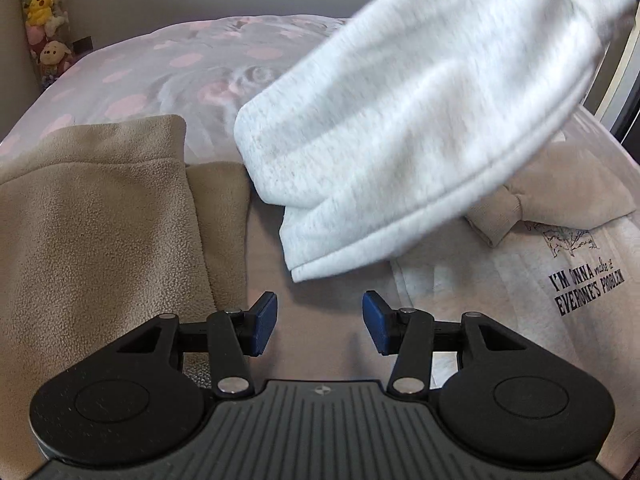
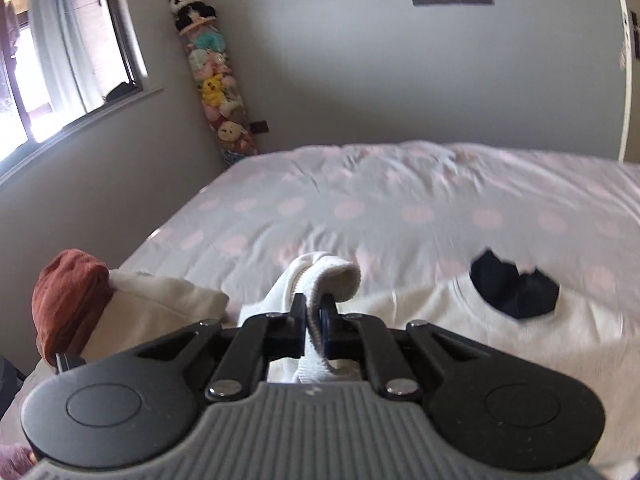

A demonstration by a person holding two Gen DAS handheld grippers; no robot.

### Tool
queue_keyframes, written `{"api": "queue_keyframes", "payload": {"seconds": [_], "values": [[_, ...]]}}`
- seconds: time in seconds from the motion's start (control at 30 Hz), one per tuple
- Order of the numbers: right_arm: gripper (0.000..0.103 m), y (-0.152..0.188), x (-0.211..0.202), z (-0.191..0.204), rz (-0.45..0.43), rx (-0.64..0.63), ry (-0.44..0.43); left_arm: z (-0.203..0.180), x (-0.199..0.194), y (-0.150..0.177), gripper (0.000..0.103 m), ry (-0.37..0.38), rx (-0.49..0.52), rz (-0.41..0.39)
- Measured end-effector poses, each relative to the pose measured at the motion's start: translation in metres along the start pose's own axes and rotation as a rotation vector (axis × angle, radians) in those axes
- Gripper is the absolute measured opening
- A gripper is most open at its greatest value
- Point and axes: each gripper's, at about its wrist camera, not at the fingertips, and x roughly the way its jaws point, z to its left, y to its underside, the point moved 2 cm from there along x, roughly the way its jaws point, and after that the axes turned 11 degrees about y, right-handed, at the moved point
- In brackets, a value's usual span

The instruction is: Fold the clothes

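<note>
Bedroom with a bed (image 2: 400, 208) under a pink-dotted cover, soft toys (image 2: 216, 92) stacked in the far corner. Right gripper (image 2: 315, 322) pinched tight on the ribbed hem of a pale grey sweatshirt (image 1: 420, 120), lifted and hanging far right of the left gripper (image 1: 320, 324). Left gripper partly open and empty, low over the bed, tan fleece (image 1: 100, 220) near left, printed white garment (image 1: 560, 280) near right.
</note>
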Motion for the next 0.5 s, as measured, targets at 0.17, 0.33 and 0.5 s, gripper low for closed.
{"api": "queue_keyframes", "payload": {"seconds": [0.17, 0.33, 0.5], "values": [[0.008, -0.059, -0.016, 0.036, -0.121, -0.103, -0.007, 0.001, 0.003, -0.005, 0.053, 0.057, -0.059, -0.054], [0.009, -0.089, -0.025, 0.048, -0.178, -0.156, 0.014, -0.017, 0.021, -0.019, 0.053, 0.106, -0.075, -0.129], [0.009, -0.094, -0.024, 0.032, -0.164, -0.130, 0.019, -0.029, 0.039, -0.030, 0.054, 0.165, -0.194, -0.245]]}}
